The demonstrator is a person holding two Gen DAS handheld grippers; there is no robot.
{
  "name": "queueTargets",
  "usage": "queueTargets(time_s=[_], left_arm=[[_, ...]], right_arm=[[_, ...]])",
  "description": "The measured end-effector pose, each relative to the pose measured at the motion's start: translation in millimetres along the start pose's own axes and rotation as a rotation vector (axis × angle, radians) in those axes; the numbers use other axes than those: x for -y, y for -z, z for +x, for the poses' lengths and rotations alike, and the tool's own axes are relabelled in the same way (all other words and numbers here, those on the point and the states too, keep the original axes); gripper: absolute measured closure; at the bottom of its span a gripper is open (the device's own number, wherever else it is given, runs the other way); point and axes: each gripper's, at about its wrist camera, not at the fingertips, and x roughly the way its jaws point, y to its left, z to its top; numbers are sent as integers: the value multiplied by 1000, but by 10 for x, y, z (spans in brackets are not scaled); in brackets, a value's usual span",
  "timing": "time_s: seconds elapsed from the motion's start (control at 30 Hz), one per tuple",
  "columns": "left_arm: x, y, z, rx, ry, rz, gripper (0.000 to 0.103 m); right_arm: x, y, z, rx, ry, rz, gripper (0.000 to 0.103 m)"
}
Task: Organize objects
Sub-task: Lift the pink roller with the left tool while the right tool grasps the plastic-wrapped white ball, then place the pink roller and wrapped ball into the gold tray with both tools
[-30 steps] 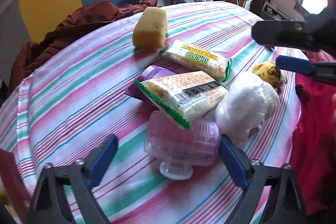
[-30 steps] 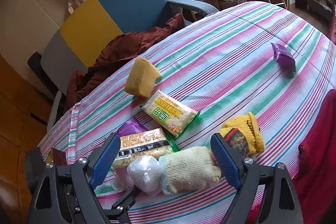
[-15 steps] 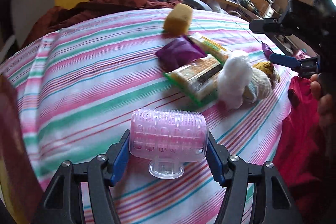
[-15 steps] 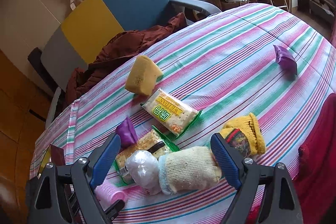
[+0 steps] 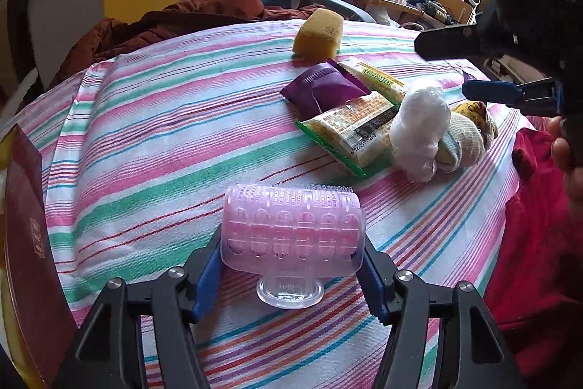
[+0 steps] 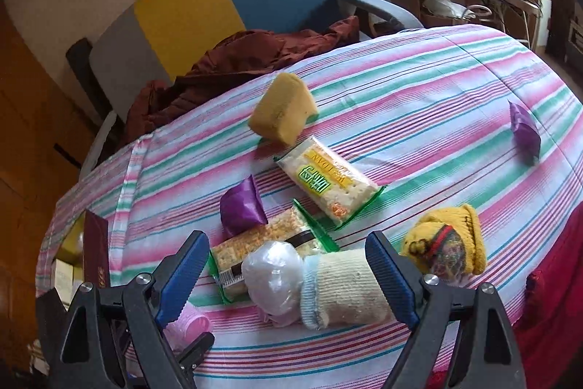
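Observation:
My left gripper (image 5: 291, 261) is shut on a pink hair roller (image 5: 293, 234) and holds it just above the striped tablecloth (image 5: 164, 133), away from the pile. It shows in the right wrist view (image 6: 189, 319) too. My right gripper (image 6: 288, 276) is open above a white plastic bag (image 6: 271, 272) and a cream sock (image 6: 340, 285). The pile holds two cracker packs (image 6: 324, 181) (image 5: 355, 130), a purple pouch (image 5: 322, 90), a yellow sponge (image 5: 319, 33) and a yellow knit sock (image 6: 450, 243).
A dark red booklet (image 5: 27, 243) stands at the table's left edge. A second purple pouch (image 6: 524, 132) lies far right. A chair with a brown jacket (image 6: 247, 57) is behind the table. Red cloth (image 5: 539, 243) hangs at the right edge.
My left gripper closed on the pink roller and pulled it back from the pile toward the near left. The right gripper stayed open, nearly still over the sock.

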Motion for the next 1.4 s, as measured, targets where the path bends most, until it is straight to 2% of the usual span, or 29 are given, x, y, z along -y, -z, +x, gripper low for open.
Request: queueTargets(time_s=[0.27, 0.33, 0.4, 0.43, 0.5, 0.6, 0.73, 1.03, 1.23, 1.4], left_arm=[[-1, 4, -6, 7, 7, -2, 38], [7, 2, -12, 7, 3, 1, 38], [-11, 4, -24, 7, 8, -9, 38], [-20, 5, -39, 4, 7, -15, 39], [-45, 11, -85, -3, 5, -33, 38], [-116, 40, -228, -1, 0, -74, 38], [-230, 49, -576, 55, -13, -115, 38], [-742, 230, -1249, 141, -54, -243, 38], [-1130, 420, -1510, 165, -110, -331, 38], [-1537, 487, -1706, 190, -171, -402, 38]], right_arm=[[-215, 76, 148, -54, 43, -126, 21], [-249, 108, 233, -85, 68, -161, 27], [-288, 167, 340, -125, 121, -211, 48], [-323, 189, 353, -119, 162, -251, 59], [-332, 203, 340, -119, 143, -259, 66], [-316, 192, 283, -95, 139, -253, 69], [-304, 161, 128, -29, 104, -227, 69], [-544, 231, -162, 51, -26, -225, 69], [-1085, 440, -252, 35, -138, -295, 69], [-1733, 637, -289, 5, -260, -404, 69]])
